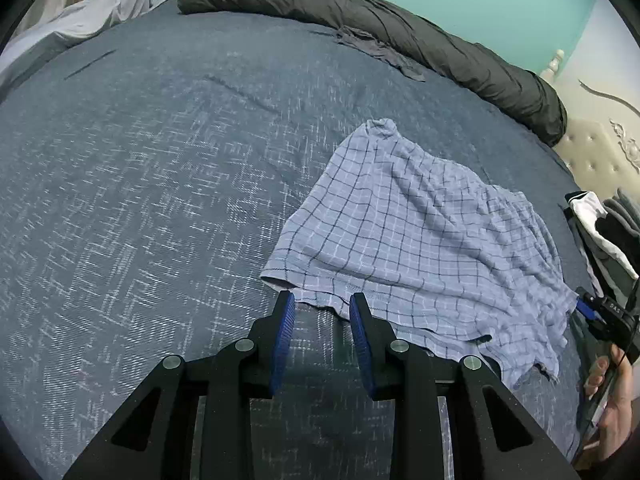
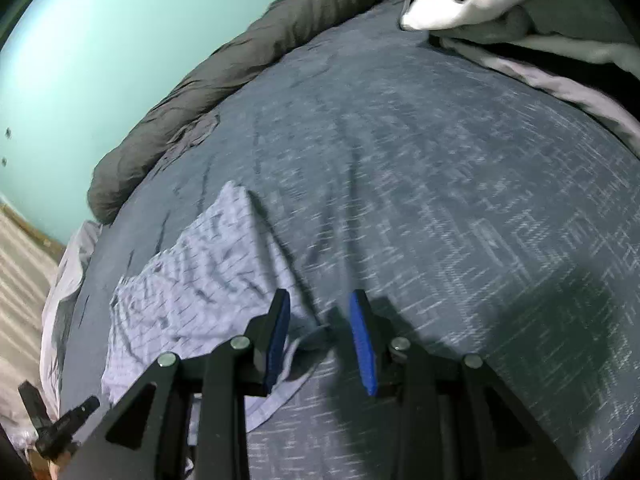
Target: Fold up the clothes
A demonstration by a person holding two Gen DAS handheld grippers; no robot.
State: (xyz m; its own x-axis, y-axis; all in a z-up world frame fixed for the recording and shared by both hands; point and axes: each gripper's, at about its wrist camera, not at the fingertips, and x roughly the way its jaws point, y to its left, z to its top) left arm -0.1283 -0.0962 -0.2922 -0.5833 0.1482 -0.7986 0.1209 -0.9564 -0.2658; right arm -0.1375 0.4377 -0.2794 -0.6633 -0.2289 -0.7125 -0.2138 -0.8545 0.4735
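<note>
Cloth is the whole matter here: a light blue checked garment lies crumpled on the bed, right of the middle in the left wrist view, one corner drawn out toward the far side and its hemmed edge nearest the camera. It looks thin, soft and limp, so I judge it will weigh almost nothing, sag from any single pinch, and slide easily over the woven blue cover. The best holds seem to be the two near corners of the hem, where the doubled fabric gives the pads something to bite. The left claw is partly spread, with only the hem's edge at its tips and nothing pinched. The right claw stands at the garment's right edge, a fold of the cloth lying between its fingers; its jaws are closing slightly, and motion blur keeps me from telling whether they press on it. No containers are visible; a rolled dark duvet lies along the far side.
</note>
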